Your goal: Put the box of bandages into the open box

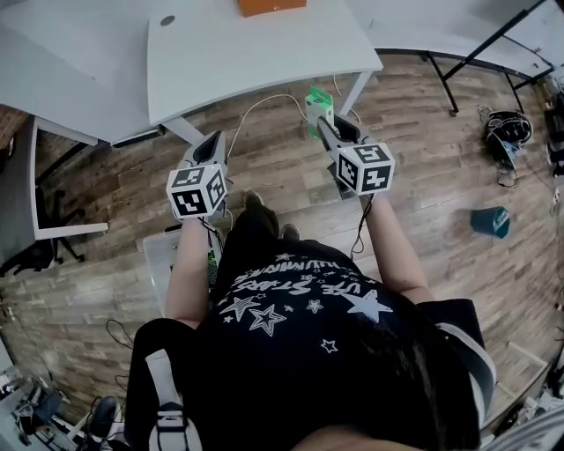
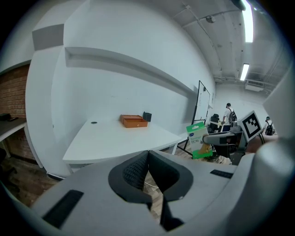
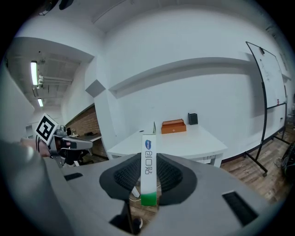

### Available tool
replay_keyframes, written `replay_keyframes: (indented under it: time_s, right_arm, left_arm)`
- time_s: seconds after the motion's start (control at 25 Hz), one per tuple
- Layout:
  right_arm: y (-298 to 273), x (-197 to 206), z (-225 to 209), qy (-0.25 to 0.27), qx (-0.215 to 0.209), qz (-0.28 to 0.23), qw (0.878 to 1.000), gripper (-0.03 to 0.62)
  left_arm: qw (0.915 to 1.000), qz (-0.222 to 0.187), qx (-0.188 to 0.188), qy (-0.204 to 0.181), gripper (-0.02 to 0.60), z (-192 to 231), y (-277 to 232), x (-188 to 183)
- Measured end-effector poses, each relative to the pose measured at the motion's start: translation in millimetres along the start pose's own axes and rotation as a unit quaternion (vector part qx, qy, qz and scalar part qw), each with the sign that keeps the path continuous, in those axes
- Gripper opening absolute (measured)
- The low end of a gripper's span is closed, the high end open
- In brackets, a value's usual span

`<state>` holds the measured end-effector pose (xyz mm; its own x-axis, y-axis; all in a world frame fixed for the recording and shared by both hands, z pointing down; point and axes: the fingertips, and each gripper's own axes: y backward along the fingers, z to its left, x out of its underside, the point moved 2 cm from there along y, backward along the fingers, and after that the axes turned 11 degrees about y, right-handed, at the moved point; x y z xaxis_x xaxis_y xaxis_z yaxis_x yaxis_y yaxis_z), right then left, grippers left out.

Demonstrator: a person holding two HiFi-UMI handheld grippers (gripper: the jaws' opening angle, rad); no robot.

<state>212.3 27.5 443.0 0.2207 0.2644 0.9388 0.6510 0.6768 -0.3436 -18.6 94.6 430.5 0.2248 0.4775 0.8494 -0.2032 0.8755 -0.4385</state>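
**Bandage box gripped and carried, open box waiting on the far tabletop**

The white tabletop point(image 1: 256, 62) fills the far side of the scene, and the person stands back from it on the wooden floor point(image 1: 423, 176). So the carry is, by my reading, only at its start.

At the far edge of the tabletop sits the open box point(image 1: 271, 6), orange and low-walled. A small dark container point(image 3: 192, 118) stands just to its right. The rest of the surface looks bare, which should leave a free approach to the box from the near side.

The left gripper point(image 1: 210, 145) is held out at the left with nothing between its jaws, whose tips meet. It seems to be kept aside, since one gripper is enough for so light a thing.

The right gripper point(image 1: 324, 123) is closed on the box of bandages point(image 1: 318, 107). It clamps the two broad faces, so the narrow edge faces its camera and the box stands upright, pointing toward the tabletop. That hold looks suited to lowering it endwise into the open box.

The packet is white with a green band at its lower end. A blue oval logo and a line of dark lettering run down the edge, too small to read. Each gripper's cube carries black-and-white square markers.
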Motion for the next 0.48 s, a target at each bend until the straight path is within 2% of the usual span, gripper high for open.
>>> replay_keyframes:
  time_s: [0.48]
  right_arm:
    - [-58,0,-55,-0.008,0.023,0.019,1.0,0.117]
  left_arm:
    - [0.9998,0.001,0.018,-0.004,0.02,20,-86,-33]
